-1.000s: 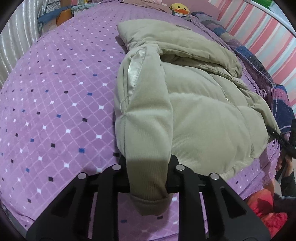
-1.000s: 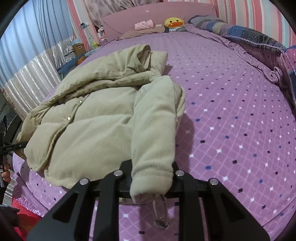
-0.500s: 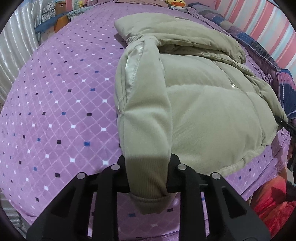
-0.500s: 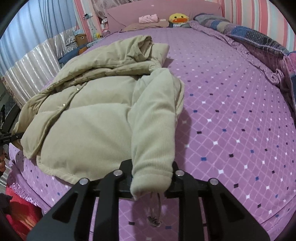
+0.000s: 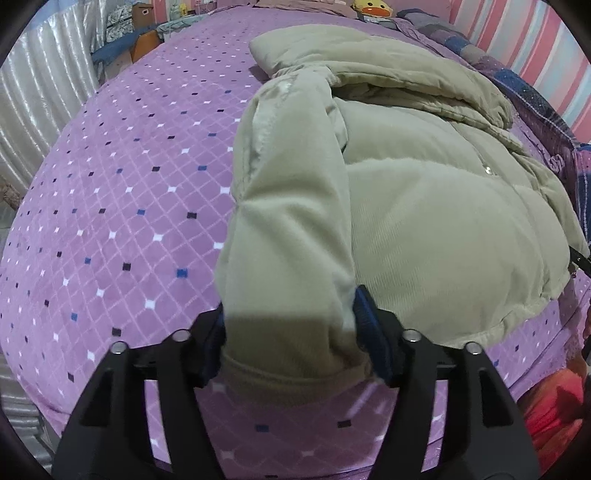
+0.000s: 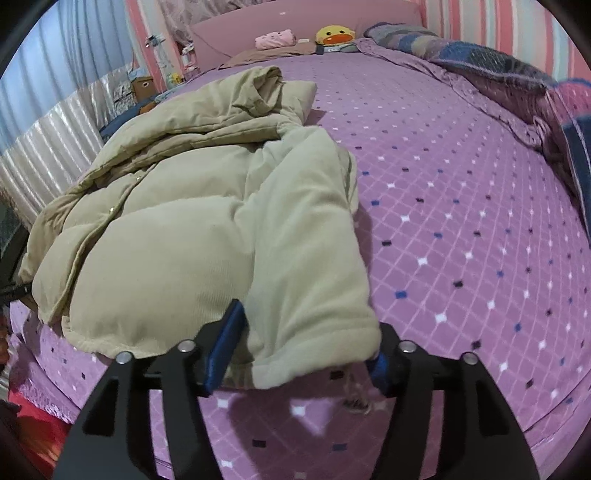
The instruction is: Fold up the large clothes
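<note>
Left wrist view: the beige padded jacket [image 5: 424, 206] lies front-up on the purple bed [image 5: 122, 206], its hem near the bed's edge. One sleeve [image 5: 291, 206] has been folded along the jacket's side, cuff toward the camera. The left gripper [image 5: 291, 343] has just been opening — its blue-padded fingers [image 5: 369, 332] now stand spread on either side of the cuff, which sits between them but no longer looks squeezed. That reads as a release: the sleeve has been laid where it should stay.

Right wrist view: the same jacket [image 6: 177, 236] seen from the other side, collar [image 6: 266, 88] pointing toward the headboard and a yellow duck toy [image 6: 334, 35]. The other sleeve [image 6: 306, 229] likewise runs down toward the camera, cuff at the bed's edge. The right gripper [image 6: 299, 354] has also just been opening; its fingers [image 6: 225, 343] flank the cuff loosely, apart rather than pinching. Both sleeves laid straight narrows the jacket — probably so the body can be folded next.
</note>
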A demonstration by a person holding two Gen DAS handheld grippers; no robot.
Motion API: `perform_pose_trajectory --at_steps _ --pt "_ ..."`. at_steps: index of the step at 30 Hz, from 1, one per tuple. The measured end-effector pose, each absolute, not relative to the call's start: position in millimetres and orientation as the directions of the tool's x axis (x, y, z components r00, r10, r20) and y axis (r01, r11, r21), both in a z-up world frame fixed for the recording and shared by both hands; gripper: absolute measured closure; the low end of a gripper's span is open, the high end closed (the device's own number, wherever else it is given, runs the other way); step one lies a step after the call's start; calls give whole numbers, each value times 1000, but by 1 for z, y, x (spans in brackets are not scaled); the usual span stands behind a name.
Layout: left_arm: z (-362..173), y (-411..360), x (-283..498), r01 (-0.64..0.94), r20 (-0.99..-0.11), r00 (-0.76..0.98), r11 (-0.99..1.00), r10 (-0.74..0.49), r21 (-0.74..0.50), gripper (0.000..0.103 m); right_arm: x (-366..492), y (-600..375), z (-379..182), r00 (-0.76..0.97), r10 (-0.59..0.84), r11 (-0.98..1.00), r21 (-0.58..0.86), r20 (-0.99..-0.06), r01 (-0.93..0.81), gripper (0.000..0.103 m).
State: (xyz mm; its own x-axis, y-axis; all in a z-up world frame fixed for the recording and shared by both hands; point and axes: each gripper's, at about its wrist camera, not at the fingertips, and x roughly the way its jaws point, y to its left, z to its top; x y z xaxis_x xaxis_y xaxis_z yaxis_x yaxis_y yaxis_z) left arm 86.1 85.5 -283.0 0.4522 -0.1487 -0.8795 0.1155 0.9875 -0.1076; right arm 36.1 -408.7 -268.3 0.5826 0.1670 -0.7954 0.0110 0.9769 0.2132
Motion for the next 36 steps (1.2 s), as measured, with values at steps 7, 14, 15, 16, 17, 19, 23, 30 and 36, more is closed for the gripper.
perform_pose_trajectory --at_steps 7,14,15,16,17,19,23,30,36 --pt "-284 81 82 96 -880 442 985 -171 -143 64 35 -401 -275 570 192 971 240 -799 9 57" --pt "-264 79 86 121 -887 415 978 -203 -168 80 37 -396 -253 574 195 975 219 -796 -27 77" --pt "-260 78 88 123 -886 414 977 -208 -172 81 38 -396 -248 579 200 974 225 -790 -30 78" --pt "-255 75 91 129 -885 415 976 -213 -175 81 40 -396 -244 585 203 973 229 -785 -31 78" --pt "-249 72 93 138 -882 418 975 -217 -174 82 41 -396 -240 590 208 972 234 -780 -33 79" --pt "-240 68 96 149 -877 425 973 -226 -179 82 46 -396 -229 608 219 968 249 -764 -36 79" --pt "-224 64 106 153 -863 437 967 -252 -205 82 60 -394 -213 631 225 966 253 -742 -47 79" --pt "-207 45 122 156 -861 467 978 -199 -141 83 81 -381 -199 650 209 974 214 -731 -72 79" --pt "-202 45 129 150 -862 470 980 -189 -133 83 96 -376 -195 648 208 975 207 -733 -79 79"
